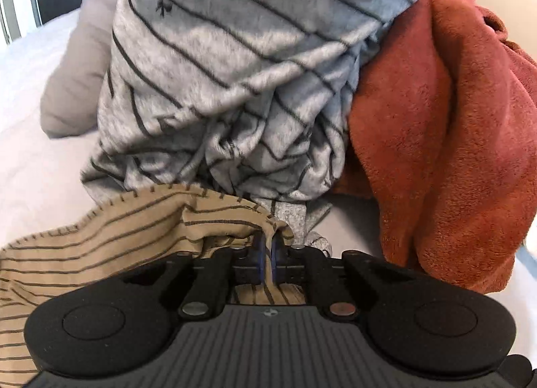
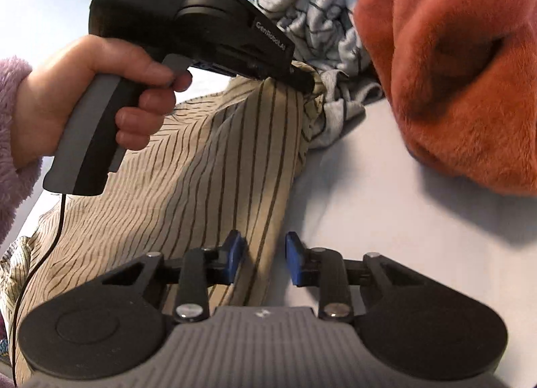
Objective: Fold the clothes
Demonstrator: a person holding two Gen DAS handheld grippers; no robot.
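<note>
Already pinched: left gripper (image 1: 267, 259) has its blue pads clamped tight on a fold of the tan striped garment (image 1: 100, 240), right at its far edge where it meets the clothes pile. Right gripper (image 2: 265, 262) sits partly parted, pads either side of the same garment's long edge (image 2: 214, 166) with cloth between them but not visibly squeezed, so no grip there yet as far as I can tell. Person's hand (image 2: 84, 99) in a fuzzy pink sleeve (image 2: 13, 140) works the left tool's handle, seen from the right wrist view. Garment lies spread and rumpled on the surface, running from the near left out toward the pile. Risks: the left pinch is thin and close to the hem, so a hard pull could slip it free; the held corner touches the grey striped garment (image 1: 218, 62), so lifting may drag that along or topple the heap; the rust fleece (image 1: 446, 140) hangs just beside and could flop onto the work area; right pads may close on a single layer or miss the edge, giving a skewed fold. Surface is a pale, smooth sheet or tabletop (image 2: 386, 207), soft shadows on it. A greyish cushion (image 1: 74, 86) sits behind the pile; dark panel and a striped window edge at far left, cream furniture top right.
</note>
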